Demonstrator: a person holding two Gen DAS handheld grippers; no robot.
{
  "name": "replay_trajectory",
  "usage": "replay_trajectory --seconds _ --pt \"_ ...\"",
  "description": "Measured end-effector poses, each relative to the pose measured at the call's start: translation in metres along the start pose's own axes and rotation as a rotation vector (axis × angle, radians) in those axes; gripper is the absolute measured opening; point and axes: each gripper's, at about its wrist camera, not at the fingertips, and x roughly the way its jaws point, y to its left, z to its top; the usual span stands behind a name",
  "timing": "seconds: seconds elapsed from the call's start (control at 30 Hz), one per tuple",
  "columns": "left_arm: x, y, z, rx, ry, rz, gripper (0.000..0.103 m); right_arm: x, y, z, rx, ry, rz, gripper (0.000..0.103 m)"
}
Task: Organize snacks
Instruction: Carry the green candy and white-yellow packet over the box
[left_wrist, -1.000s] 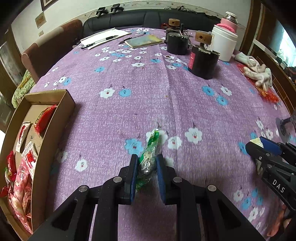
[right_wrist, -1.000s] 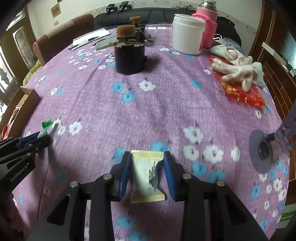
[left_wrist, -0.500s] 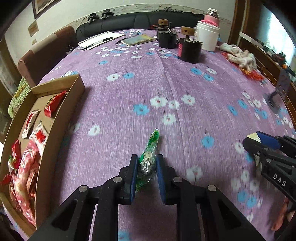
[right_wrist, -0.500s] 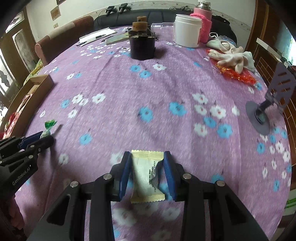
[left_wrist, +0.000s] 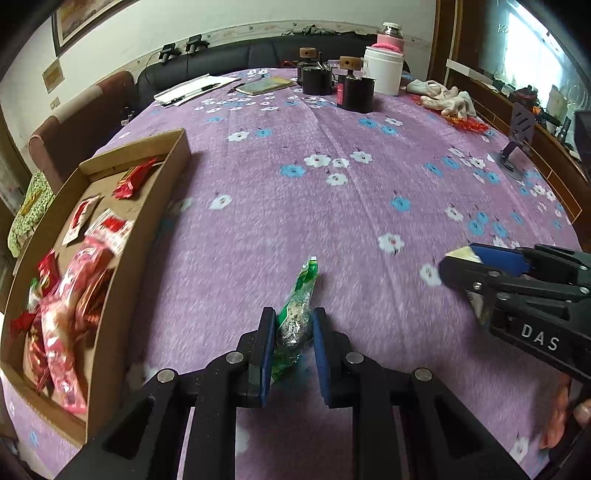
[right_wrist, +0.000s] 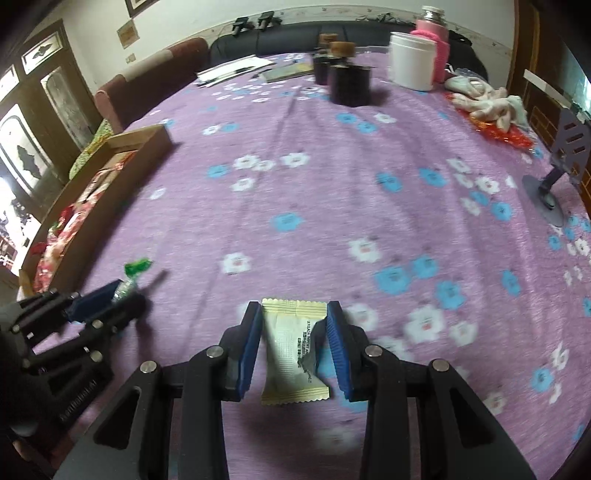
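My left gripper (left_wrist: 293, 332) is shut on a green-wrapped candy (left_wrist: 297, 317) whose twisted end sticks out forward, held above the purple flowered tablecloth. My right gripper (right_wrist: 293, 332) is shut on a pale yellow snack packet (right_wrist: 291, 350). The cardboard box (left_wrist: 155, 206) with several red and pink snack packets lies at the left of the left wrist view, and the same box (right_wrist: 122, 173) shows at the far left of the right wrist view. Each gripper appears in the other's view: the right gripper (left_wrist: 480, 269) at the right, the left gripper (right_wrist: 114, 299) at the lower left.
At the table's far end stand dark jars with cork lids (left_wrist: 354, 92), a white container (left_wrist: 382, 75), a pink flask (right_wrist: 432, 44), papers (left_wrist: 192, 90) and gloves (right_wrist: 487, 99). A grey stand (right_wrist: 550, 192) sits at the right edge. A sofa and chair ring the table.
Both grippers have drawn back toward the near edge of the table and toward the box, each keeping its snack. The box now shows larger and closer in both views.
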Motion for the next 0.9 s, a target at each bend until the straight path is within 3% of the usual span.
replay_trajectory --seconds 0.47,0.9 --pt "-0.031 0.037 -0.004 -0.067 -0.089 -0.03 0.02 -0.01 0.067 0.018 -0.095 -0.017 0.075 0.034" --pt "-0.053 0.087 0.016 -0.165 -0.159 0.004 0.02 -0.022 0.124 0.053 -0.217 -0.068 0.117 0.034"
